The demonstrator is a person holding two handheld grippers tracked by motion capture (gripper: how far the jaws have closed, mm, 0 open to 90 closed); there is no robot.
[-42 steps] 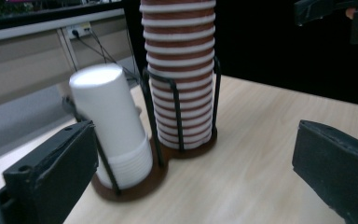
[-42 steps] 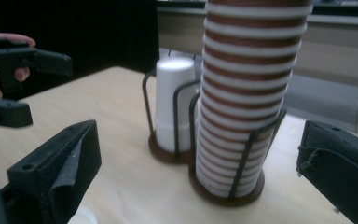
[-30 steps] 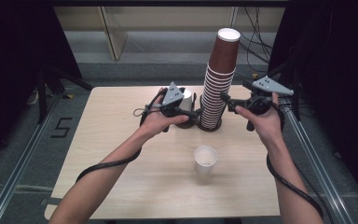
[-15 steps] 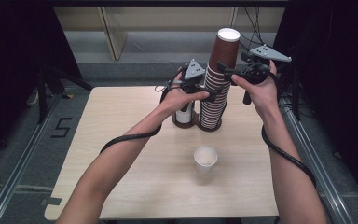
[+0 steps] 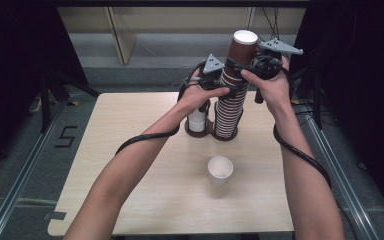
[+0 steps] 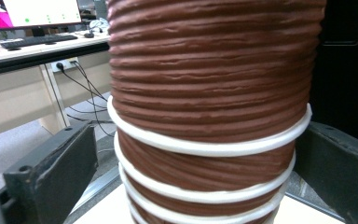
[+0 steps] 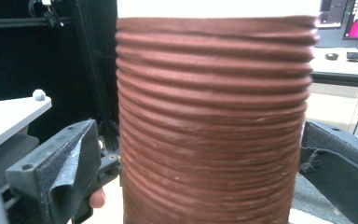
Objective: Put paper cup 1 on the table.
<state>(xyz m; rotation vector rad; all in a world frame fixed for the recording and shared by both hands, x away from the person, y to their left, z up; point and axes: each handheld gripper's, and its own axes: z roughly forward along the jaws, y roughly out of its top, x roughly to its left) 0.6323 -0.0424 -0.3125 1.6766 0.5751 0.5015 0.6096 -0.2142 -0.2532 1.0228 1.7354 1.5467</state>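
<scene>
A tall stack of brown ribbed paper cups stands at the back middle of the table. My left gripper straddles it a few cups below the top. Its jaws stand open on either side of the white-rimmed cups, with a slim gap at the left jaw. My right gripper straddles the top cup from the other side. Its jaws are also apart, and the right one sits very close to the cup wall. Neither pair visibly squeezes the cups.
A single white cup stands upright on the wooden table, nearer the person. Another white cup sits in a dark base left of the stack. Metal rails run along both table sides. Desks with monitors stand beyond.
Both hands have lifted their grippers from the stack's lower part up to its top section, and they now bracket the uppermost cups. The cups have not moved.
</scene>
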